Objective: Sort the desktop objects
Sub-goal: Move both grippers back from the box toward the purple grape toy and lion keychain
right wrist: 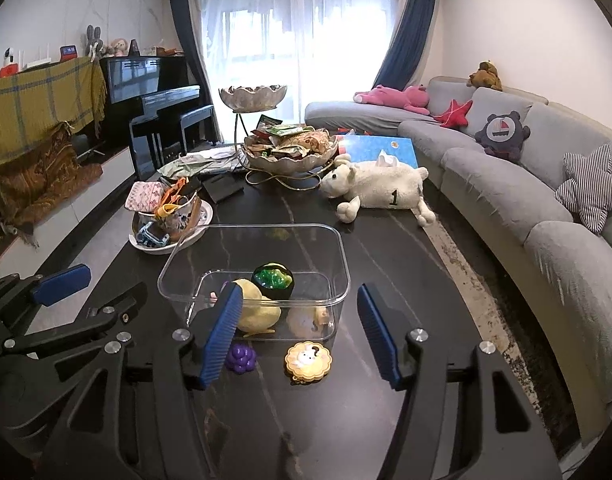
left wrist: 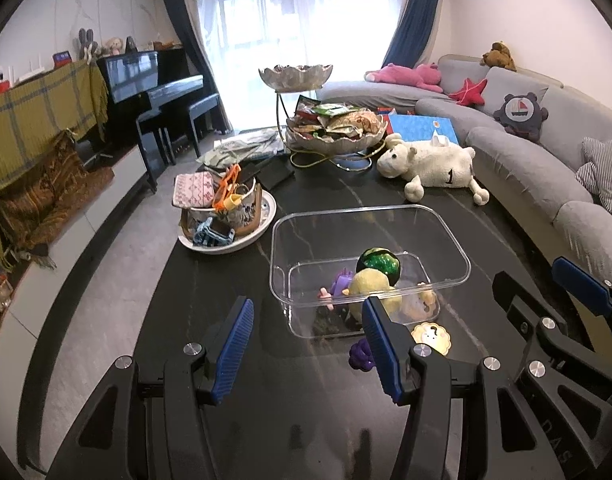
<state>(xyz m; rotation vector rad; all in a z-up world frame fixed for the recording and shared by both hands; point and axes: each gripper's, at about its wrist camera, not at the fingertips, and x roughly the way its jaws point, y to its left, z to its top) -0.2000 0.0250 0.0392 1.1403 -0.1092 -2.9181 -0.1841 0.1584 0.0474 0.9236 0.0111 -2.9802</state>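
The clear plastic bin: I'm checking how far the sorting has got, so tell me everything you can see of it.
The clear plastic bin is a transparent, rounded-rectangular container with a flared rim and no lid, standing upright on the dark marbled table. Inside lie a yellow plush toy, a black ball with green glitter, a purple toy and a pale round toy. Just outside its near wall lie a purple grape toy and a cookie-shaped toy. Neither gripper touches it.

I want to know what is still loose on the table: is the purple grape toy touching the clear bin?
Apart. The right wrist view shows a strip of dark table between the purple grape toy and the clear bin.
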